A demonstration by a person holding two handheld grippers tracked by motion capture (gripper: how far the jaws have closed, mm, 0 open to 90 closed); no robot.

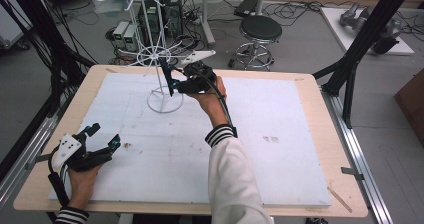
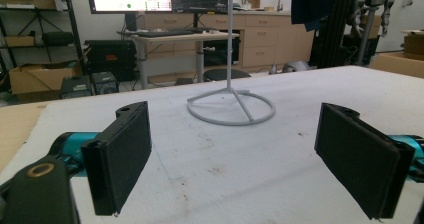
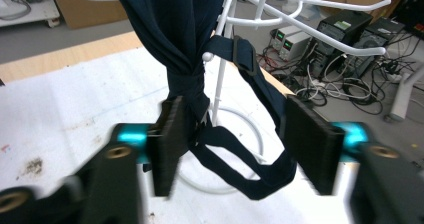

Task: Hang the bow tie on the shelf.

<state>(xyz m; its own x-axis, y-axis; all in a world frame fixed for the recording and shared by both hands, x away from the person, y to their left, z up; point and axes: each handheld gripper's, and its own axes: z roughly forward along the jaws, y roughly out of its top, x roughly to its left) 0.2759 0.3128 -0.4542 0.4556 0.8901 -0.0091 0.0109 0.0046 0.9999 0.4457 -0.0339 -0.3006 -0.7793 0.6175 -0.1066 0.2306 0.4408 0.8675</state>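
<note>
**Strap hung on the rack, right jaws spread around it**

We see a dark blue strap [image 3: 190,59] draped from one arm of the white wire rack [image 1: 150,54], and the work in hand looks like hanging it there. In the right gripper view the cloth bunches into a knot just above the jaws, then drops as a loop that sags between them and swings under the far jaw. Our right gripper [image 3: 245,149] stands with its jaws well apart. The near pad sits close against the knotted part, but we cannot see it pressing, and the far pad is clear of the loop. We judge the strap to be carried by the rack arm, not by us; the jaws seem wide so the cloth can fall free without being dragged off its hook.

The rack's ring base [image 2: 231,109] lies straight ahead of the left jaws, well beyond them on the white foam sheet [image 1: 280,149] that covers the tabletop [image 1: 320,104]. Our left gripper [image 2: 235,154] rests low near the foam, jaws wide with nothing between them. We take it to be parked aside, leaving the right hand room at the rack.
</note>
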